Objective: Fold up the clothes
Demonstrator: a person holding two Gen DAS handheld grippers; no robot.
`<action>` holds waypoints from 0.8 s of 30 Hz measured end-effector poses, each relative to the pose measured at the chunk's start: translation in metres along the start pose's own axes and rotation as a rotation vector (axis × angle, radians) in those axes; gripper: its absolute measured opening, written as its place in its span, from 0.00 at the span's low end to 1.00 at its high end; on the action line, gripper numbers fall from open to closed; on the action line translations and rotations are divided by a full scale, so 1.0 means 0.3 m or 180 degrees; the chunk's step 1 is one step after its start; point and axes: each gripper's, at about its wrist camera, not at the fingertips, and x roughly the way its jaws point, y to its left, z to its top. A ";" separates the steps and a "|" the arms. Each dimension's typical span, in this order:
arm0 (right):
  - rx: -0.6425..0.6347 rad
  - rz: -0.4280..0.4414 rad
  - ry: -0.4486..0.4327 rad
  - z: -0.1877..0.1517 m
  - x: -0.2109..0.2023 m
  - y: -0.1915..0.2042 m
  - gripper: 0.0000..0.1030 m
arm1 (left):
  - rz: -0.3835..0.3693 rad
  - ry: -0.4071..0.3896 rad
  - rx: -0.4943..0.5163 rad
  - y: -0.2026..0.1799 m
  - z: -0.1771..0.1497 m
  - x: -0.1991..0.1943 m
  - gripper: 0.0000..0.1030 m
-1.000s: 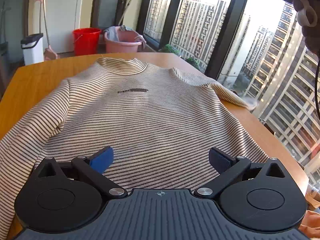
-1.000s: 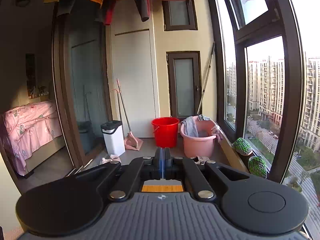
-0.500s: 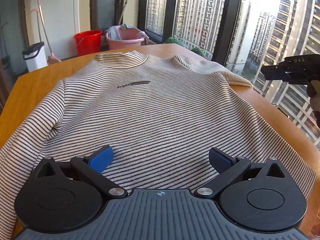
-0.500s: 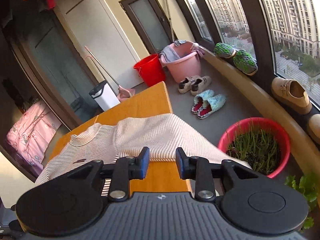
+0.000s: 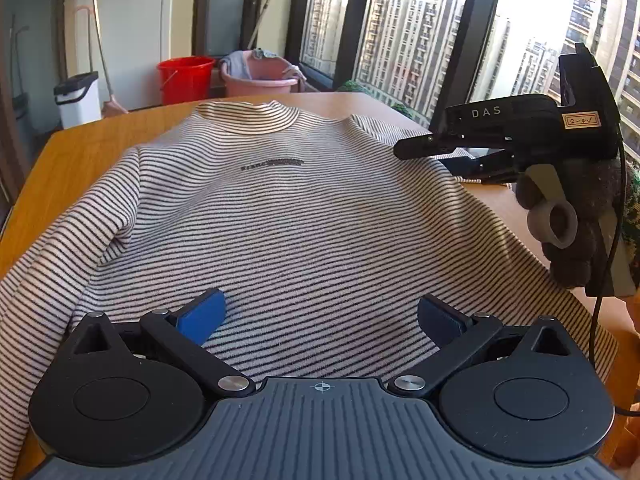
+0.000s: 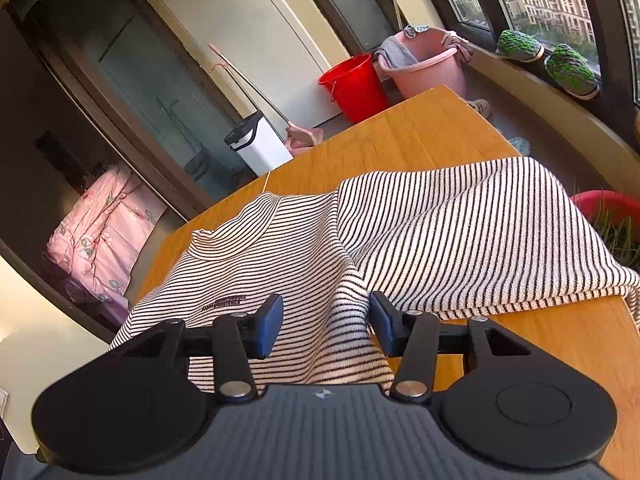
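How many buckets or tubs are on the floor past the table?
2: a red bucket by the wall, and a pink tub right of it near the window. Others may be hidden.

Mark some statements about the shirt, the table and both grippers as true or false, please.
1. The shirt is striped. True.
2. The shirt is already folded in half. False: it lies spread out on the table, neck away from the left camera.
3. The left gripper is open. True.
4. The right gripper is shut on a sleeve. False: its fingers stand apart over the shirt's right shoulder.
5. A red bucket stands beyond the table. True.
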 end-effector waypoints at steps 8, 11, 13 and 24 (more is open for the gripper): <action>-0.0171 0.0634 0.0389 -0.152 0.054 0.188 0.47 | -0.0055 0.0250 -0.0097 0.049 -0.006 -0.087 1.00; -0.0505 0.0574 0.0362 -0.186 0.019 0.265 0.46 | -0.0040 0.0216 -0.0124 0.079 -0.002 -0.116 1.00; -0.0774 0.0534 0.0152 -0.182 -0.062 0.291 0.46 | -0.0037 0.0203 -0.0186 0.084 0.003 -0.115 1.00; -0.0600 -0.0792 -0.0752 -0.093 -0.584 -0.070 0.47 | -0.0384 0.0026 -0.0167 -0.018 0.063 -0.071 1.00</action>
